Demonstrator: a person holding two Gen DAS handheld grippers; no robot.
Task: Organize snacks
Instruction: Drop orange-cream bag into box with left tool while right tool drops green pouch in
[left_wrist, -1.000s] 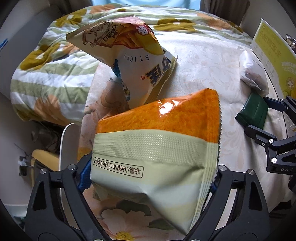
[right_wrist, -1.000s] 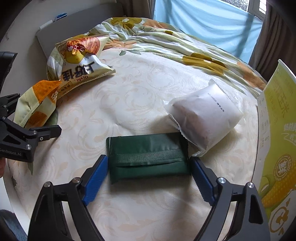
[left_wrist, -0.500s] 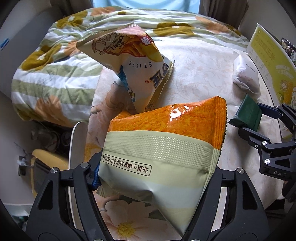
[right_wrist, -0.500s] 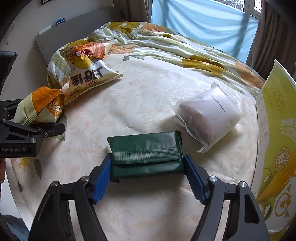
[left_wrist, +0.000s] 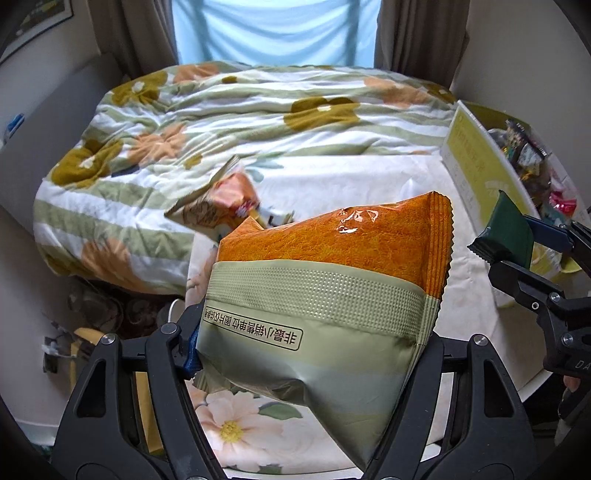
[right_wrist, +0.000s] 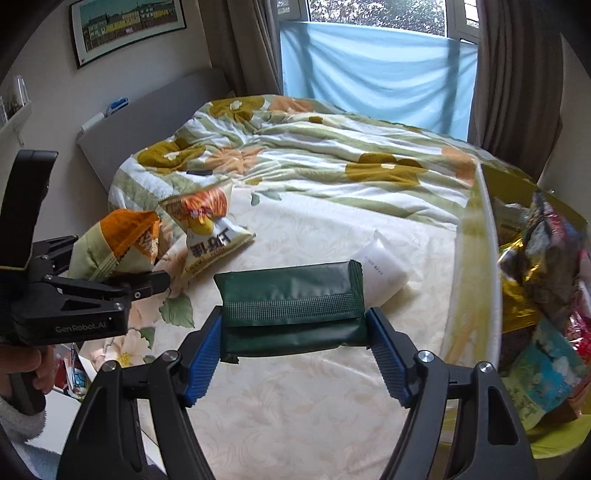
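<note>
My left gripper (left_wrist: 306, 354) is shut on an orange and pale green snack bag (left_wrist: 325, 288) and holds it above the bed; it also shows in the right wrist view (right_wrist: 114, 247). My right gripper (right_wrist: 295, 332) is shut on a dark green packet (right_wrist: 291, 306), lifted off the mattress; the packet also shows at the right of the left wrist view (left_wrist: 508, 230). A yellow and orange chips bag (right_wrist: 208, 229) and a white packet (right_wrist: 384, 264) lie on the mattress.
A yellow-green cardboard box (right_wrist: 476, 266) with several snack packs (right_wrist: 543, 266) stands at the bed's right edge. A flowered quilt (right_wrist: 314, 147) is bunched at the far end. The bed's left edge drops to floor clutter (left_wrist: 92, 306).
Both grippers have risen and tilted up with their packets. The green packet has left the mattress. The box and its snacks have come into view at the right.
</note>
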